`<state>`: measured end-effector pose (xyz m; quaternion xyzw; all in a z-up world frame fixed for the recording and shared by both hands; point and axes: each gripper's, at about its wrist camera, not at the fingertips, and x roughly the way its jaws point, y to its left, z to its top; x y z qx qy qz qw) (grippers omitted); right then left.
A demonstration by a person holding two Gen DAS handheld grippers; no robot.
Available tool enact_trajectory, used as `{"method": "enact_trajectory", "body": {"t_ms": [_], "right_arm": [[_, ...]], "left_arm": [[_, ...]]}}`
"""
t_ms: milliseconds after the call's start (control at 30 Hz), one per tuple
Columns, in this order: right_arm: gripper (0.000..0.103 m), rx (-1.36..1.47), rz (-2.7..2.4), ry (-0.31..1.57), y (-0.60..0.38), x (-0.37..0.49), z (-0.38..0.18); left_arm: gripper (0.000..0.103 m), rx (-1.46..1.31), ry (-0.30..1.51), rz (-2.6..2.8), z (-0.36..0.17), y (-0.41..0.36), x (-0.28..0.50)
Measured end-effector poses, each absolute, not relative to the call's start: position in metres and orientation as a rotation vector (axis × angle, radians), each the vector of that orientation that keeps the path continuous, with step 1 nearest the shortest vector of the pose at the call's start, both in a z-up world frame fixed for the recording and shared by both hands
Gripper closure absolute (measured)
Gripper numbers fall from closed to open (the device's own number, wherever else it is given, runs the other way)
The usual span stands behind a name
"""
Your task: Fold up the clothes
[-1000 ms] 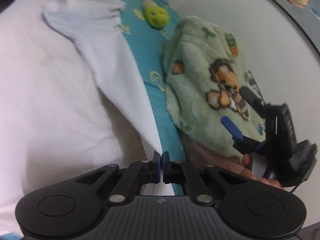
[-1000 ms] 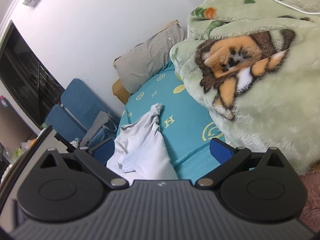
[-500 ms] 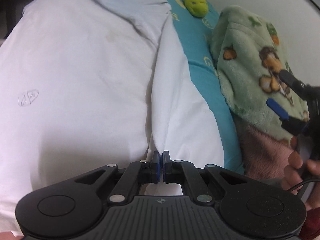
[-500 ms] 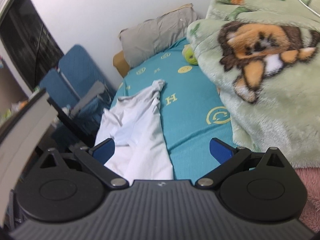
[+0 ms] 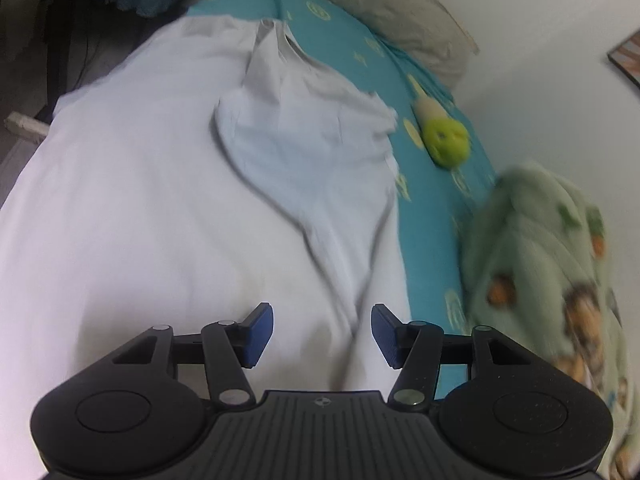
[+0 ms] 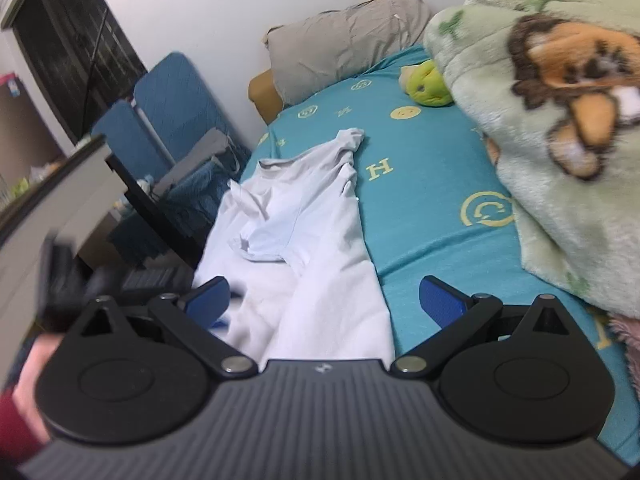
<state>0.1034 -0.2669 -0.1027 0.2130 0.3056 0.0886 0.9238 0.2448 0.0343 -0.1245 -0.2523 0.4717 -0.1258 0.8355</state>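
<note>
A white T-shirt (image 5: 180, 208) lies spread on the teal bed sheet (image 5: 432, 216), with one side folded over toward its middle and creases running down it. My left gripper (image 5: 322, 334) is open and empty just above the shirt's near part. The shirt also shows in the right wrist view (image 6: 304, 248), rumpled, a sleeve bunched at its far end. My right gripper (image 6: 324, 300) is open and empty above the shirt's near edge. The left gripper and the hand holding it show blurred at the left of the right wrist view (image 6: 64, 280).
A green fleece blanket (image 6: 560, 120) with a bear print lies heaped on the right side of the bed. A green plush toy (image 5: 446, 140) and a grey pillow (image 6: 344, 44) sit at the far end. Blue folded chairs (image 6: 160, 120) and a desk edge stand left of the bed.
My left gripper was shut on the shirt's edge and carried it over the shirt; now it has opened and let the cloth drop. My right gripper stays open and has turned toward the shirt.
</note>
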Motion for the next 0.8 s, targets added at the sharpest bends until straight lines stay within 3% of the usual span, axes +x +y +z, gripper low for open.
{"method": "enact_trajectory", "body": {"t_ms": [167, 200, 267, 300, 500, 600, 667, 800], "right_arm": [[0.000, 0.451, 0.168, 0.649, -0.269, 0.117, -0.115], [0.000, 0.461, 0.168, 0.652, -0.270, 0.120, -0.117], [0.000, 0.472, 0.176, 0.660, -0.270, 0.125, -0.121], [0.000, 0.473, 0.182, 0.666, -0.269, 0.126, -0.123], [0.000, 0.496, 0.193, 0.675, -0.271, 0.130, -0.130], [0.000, 0.504, 0.193, 0.690, -0.271, 0.136, -0.134], [0.000, 0.503, 0.192, 0.700, -0.271, 0.138, -0.137], [0.000, 0.507, 0.186, 0.699, -0.273, 0.139, -0.138]], "left_arm": [[0.050, -0.585, 0.971, -0.154, -0.161, 0.015, 0.303], [0.055, -0.595, 0.948, -0.146, -0.165, 0.013, 0.307], [0.082, -0.557, 0.912, -0.120, -0.165, 0.006, 0.313], [0.101, -0.525, 0.896, -0.105, -0.164, 0.002, 0.316], [0.101, -0.203, 0.710, -0.095, -0.110, -0.021, 0.335], [0.101, -0.153, 0.741, -0.045, -0.108, -0.022, 0.359], [0.097, -0.147, 0.797, -0.061, -0.120, -0.020, 0.363], [0.077, -0.192, 0.881, -0.090, -0.142, 0.000, 0.333]]}}
